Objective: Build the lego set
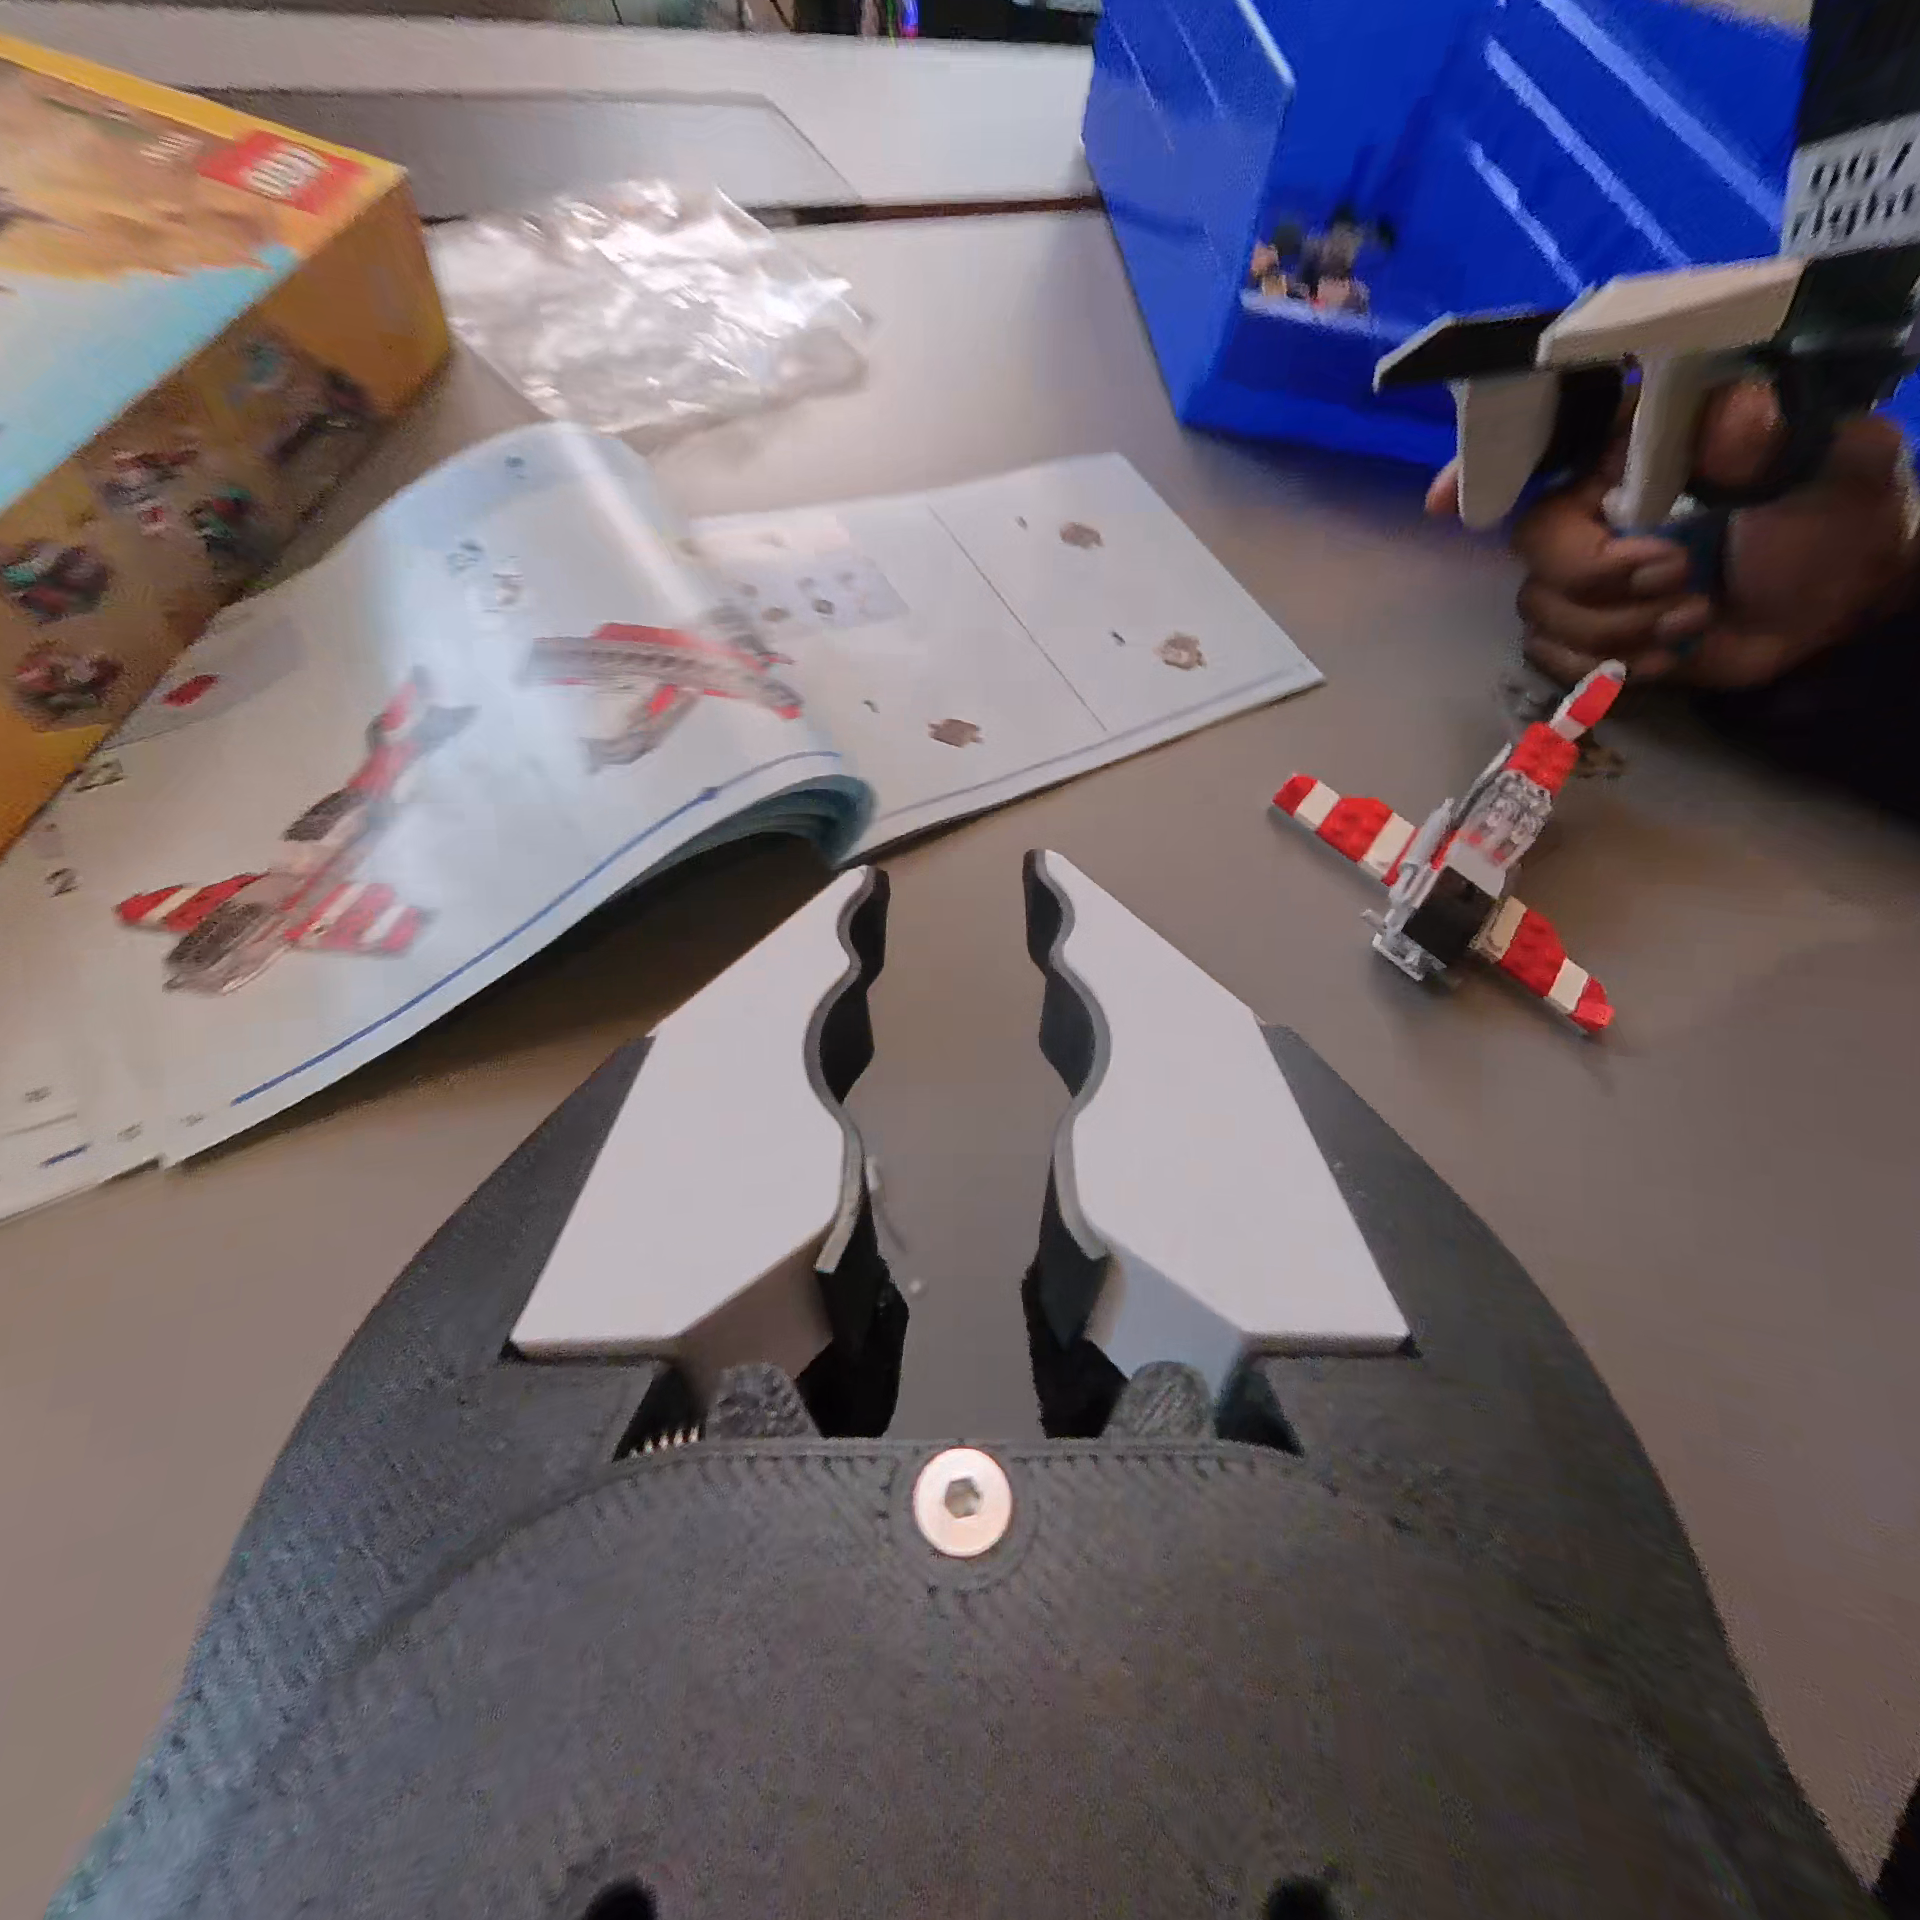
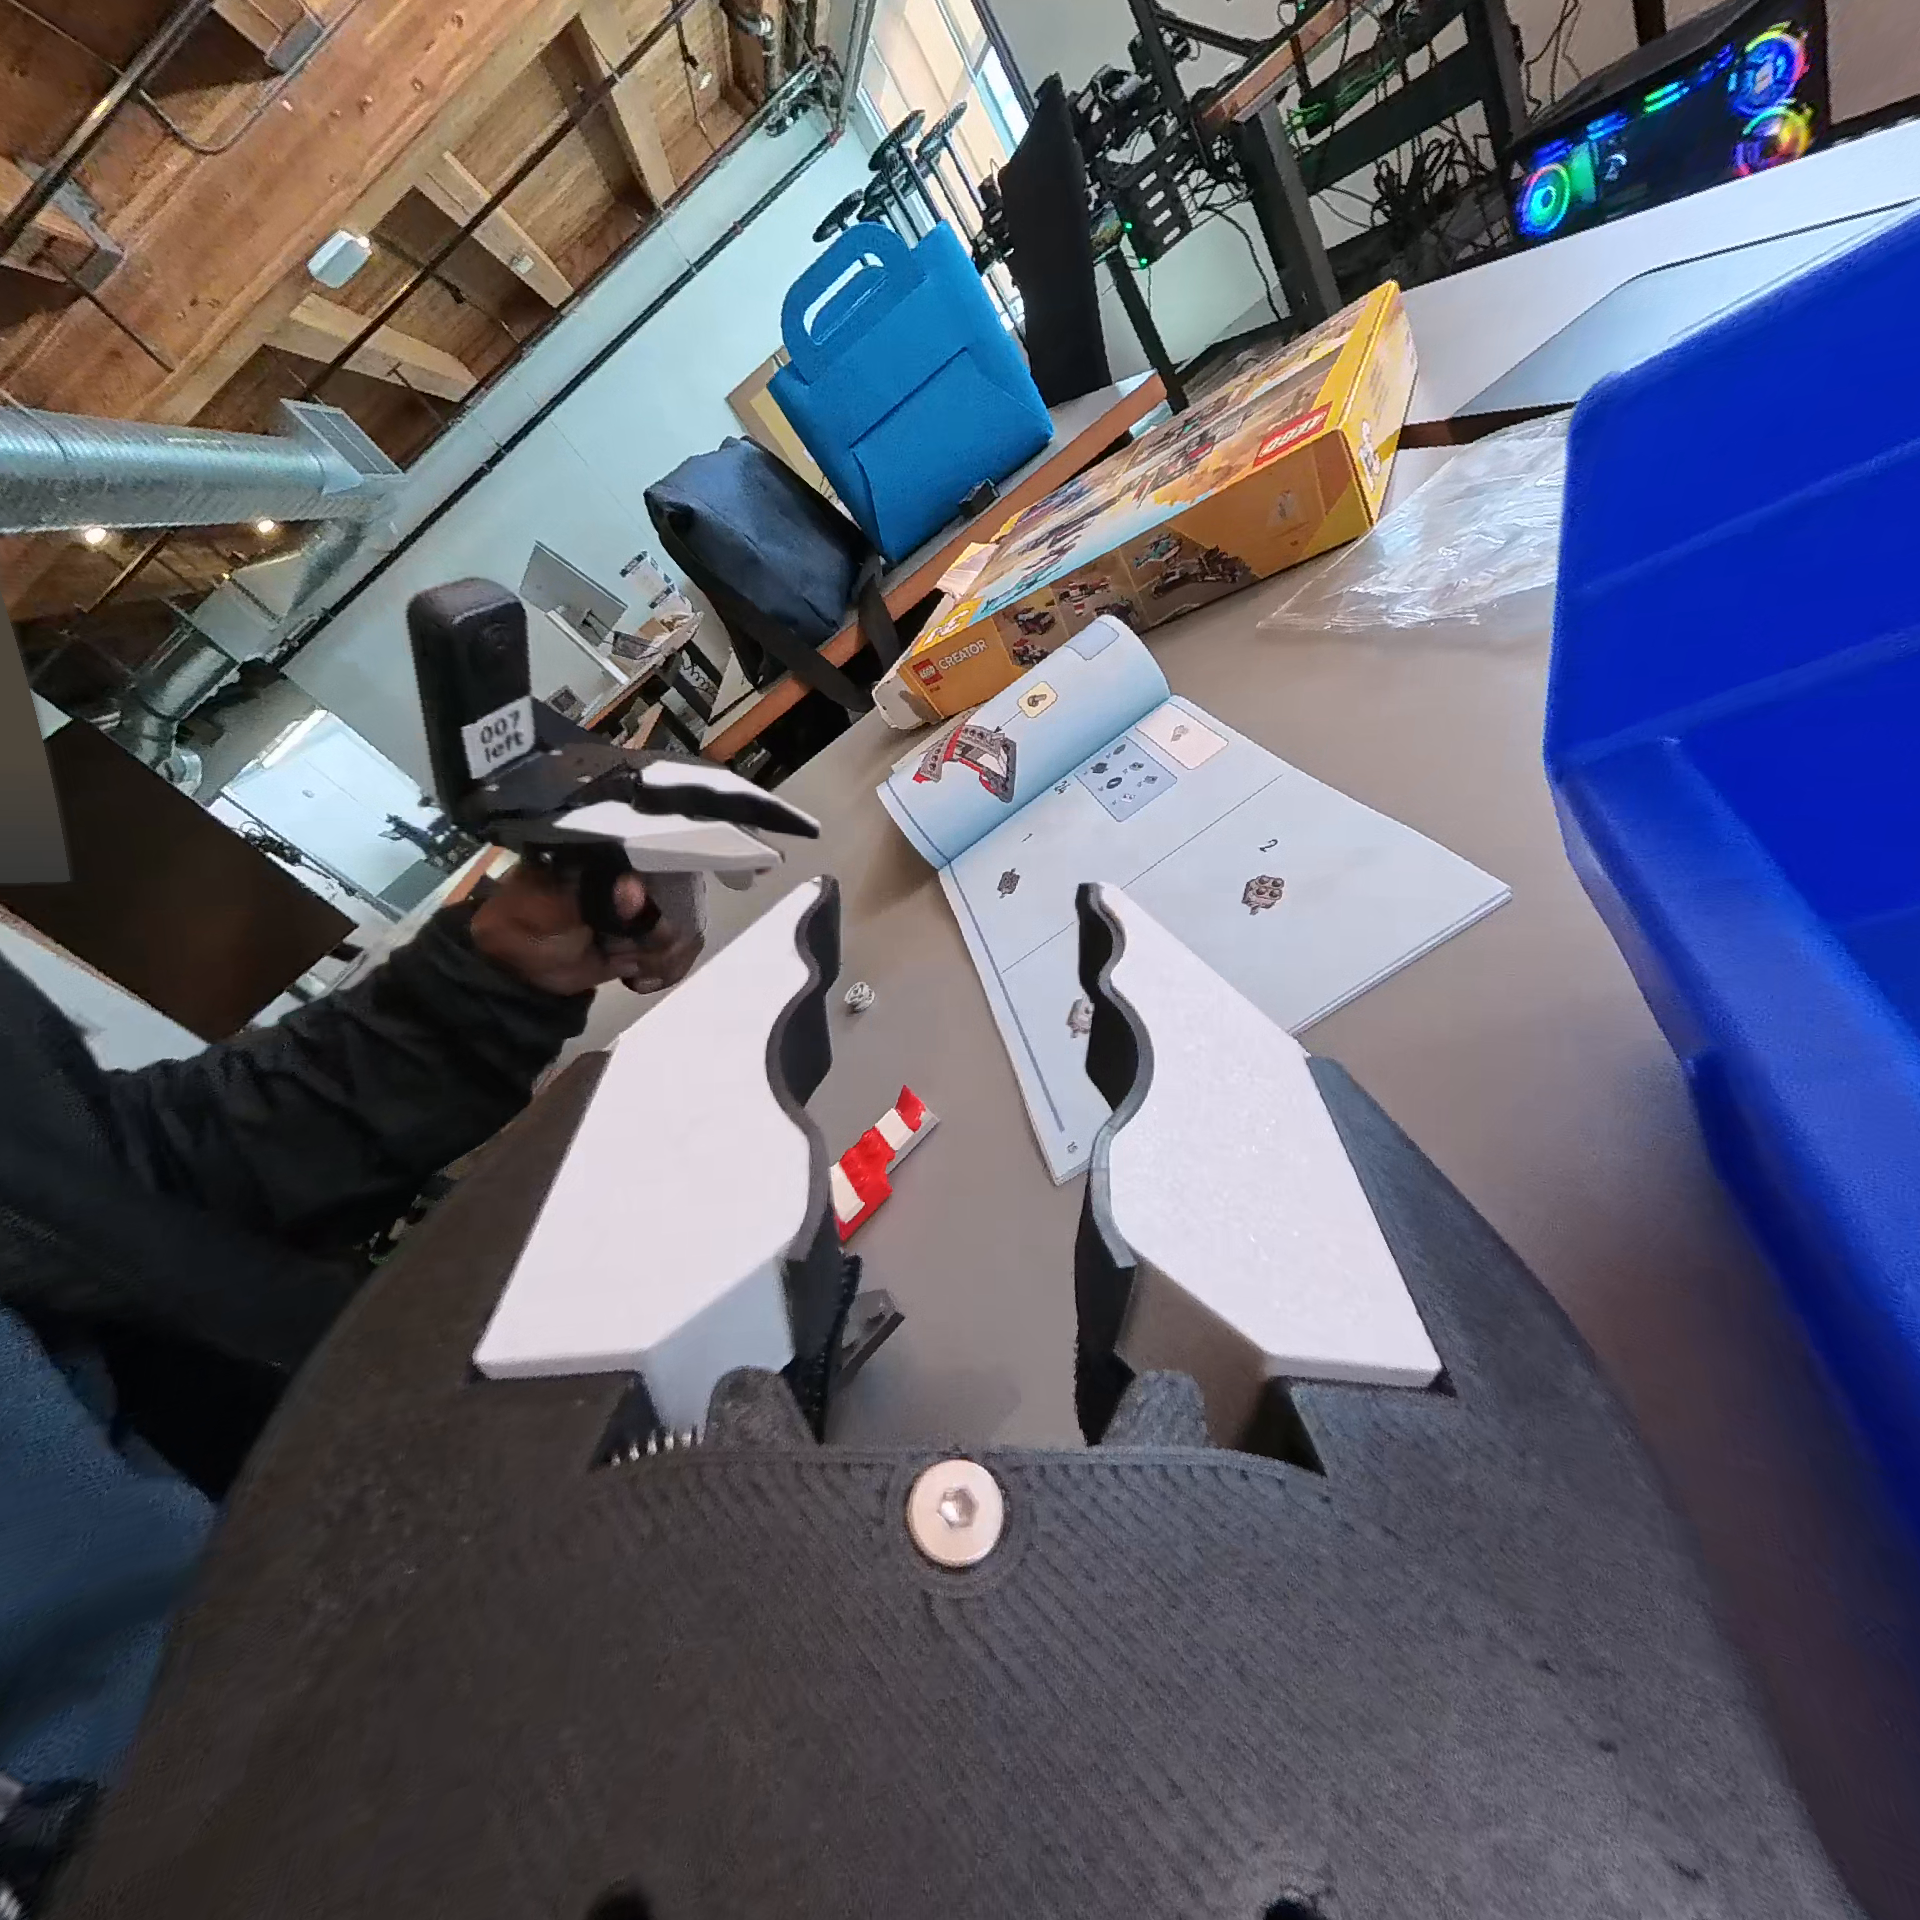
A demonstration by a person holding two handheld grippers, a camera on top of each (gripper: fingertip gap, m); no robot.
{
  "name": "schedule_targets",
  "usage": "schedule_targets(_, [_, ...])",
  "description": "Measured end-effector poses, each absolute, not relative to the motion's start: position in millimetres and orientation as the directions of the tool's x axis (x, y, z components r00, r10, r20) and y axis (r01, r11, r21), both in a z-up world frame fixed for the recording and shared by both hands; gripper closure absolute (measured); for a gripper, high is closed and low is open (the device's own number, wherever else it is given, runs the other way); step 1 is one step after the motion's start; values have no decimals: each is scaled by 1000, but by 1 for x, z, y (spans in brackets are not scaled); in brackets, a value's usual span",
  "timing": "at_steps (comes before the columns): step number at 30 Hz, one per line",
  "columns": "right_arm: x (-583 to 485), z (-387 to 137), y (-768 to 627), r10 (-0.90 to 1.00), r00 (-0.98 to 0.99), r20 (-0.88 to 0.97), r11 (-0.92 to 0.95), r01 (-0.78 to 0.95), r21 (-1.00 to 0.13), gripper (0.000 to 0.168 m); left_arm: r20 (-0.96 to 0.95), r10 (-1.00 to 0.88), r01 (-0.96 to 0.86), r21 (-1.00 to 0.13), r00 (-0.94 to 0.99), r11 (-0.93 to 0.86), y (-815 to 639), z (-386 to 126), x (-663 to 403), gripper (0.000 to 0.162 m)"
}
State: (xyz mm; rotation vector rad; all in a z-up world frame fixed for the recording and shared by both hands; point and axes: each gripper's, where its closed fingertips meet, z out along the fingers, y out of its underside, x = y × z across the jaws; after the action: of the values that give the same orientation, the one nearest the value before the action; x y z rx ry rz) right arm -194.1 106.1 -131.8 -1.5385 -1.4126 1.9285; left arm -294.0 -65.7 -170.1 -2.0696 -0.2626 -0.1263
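A small red-and-white lego plane with a grey and black body lies on the grey table, to the right of my left gripper. My left gripper is open and empty, low over the table. My right gripper is open and empty; one red-and-white wing of the plane shows between its fingers. A tiny grey lego piece lies on the table beyond it. The open instruction booklet lies left of the plane and also shows in the right wrist view. The right gripper hangs above the plane in the left view.
A yellow lego box stands at the far left, also seen in the right wrist view. A clear plastic bag lies behind the booklet. A blue bin stands at the back right, close beside my right gripper. A person's hand holds the right gripper. My right fingertips sit around 20 cm from my left ones.
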Motion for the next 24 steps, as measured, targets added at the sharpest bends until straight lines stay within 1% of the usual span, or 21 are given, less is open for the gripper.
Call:
schedule_targets(3, [-196, -133, 109, 729, -367, -578, -481, 326, -814, 123, 242, 160, 287, -871, 957, -399, -80, -171, -311, 135])
schedule_targets(7, [-199, -136, 112, 732, -338, -592, -495, 334, -802, 123, 293, 158, 331, -877, 943, -347, -84, -171, -317, 135])
schedule_targets(15, [-203, -141, 116, 748, -295, -595, -499, 341, -796, 123, 453, 133, 472, -837, 882, -277, -89, -165, -326, 135])
schedule_targets(24, [-204, -143, 116, 749, -281, -600, -501, 352, -791, 124, 444, 125, 461, -839, 887, -291, -88, -166, -324, 135])
